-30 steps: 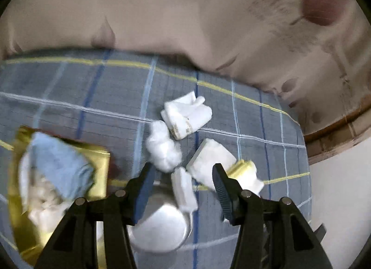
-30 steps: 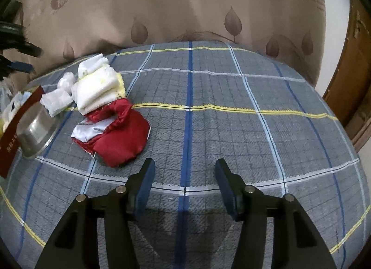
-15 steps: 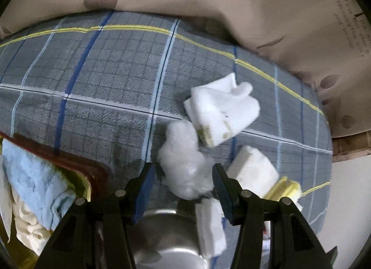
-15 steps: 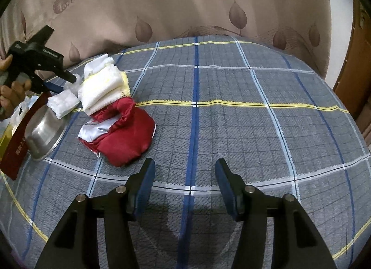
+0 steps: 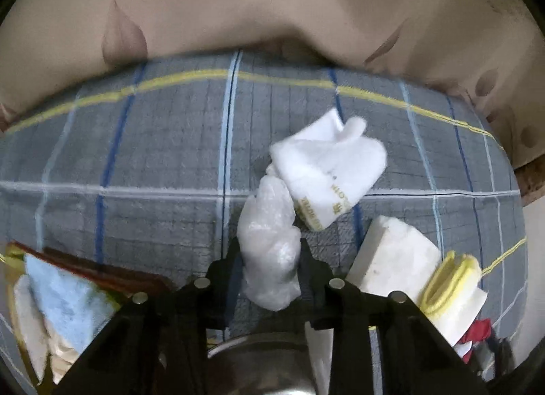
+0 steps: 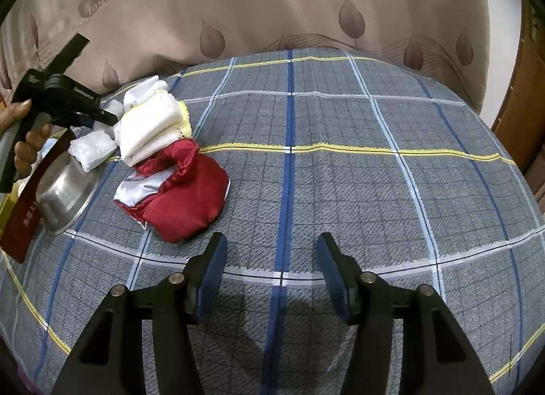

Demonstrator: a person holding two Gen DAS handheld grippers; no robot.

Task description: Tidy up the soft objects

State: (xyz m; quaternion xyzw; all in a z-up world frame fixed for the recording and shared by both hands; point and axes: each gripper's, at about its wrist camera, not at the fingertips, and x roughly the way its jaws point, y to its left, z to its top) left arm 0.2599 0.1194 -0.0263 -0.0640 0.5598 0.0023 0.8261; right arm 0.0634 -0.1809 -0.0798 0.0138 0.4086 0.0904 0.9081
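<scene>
My left gripper (image 5: 269, 252) is shut on a crumpled white plastic-wrapped wad (image 5: 269, 245) on the plaid bedspread. A white folded sock with gold lettering (image 5: 327, 173) lies just beyond it. A white pad (image 5: 391, 255) and a yellow-and-white folded cloth (image 5: 453, 289) lie to the right. In the right wrist view the left gripper (image 6: 102, 117) is at the far left beside the white cloth pile (image 6: 150, 129) and the red satin cloth (image 6: 184, 190). My right gripper (image 6: 270, 252) is open and empty over bare bedspread.
A steel bowl (image 6: 64, 194) sits by a dark red box lid (image 6: 24, 214). A gold box (image 5: 20, 309) with a blue cloth (image 5: 64, 299) and white cloths is at the lower left. A beige curtain (image 6: 272, 3) hangs behind the bed. A wooden door (image 6: 524, 115) stands right.
My left gripper moved forward and closed on the white wad, which was between open fingers before. The right gripper has barely moved and stays open.
</scene>
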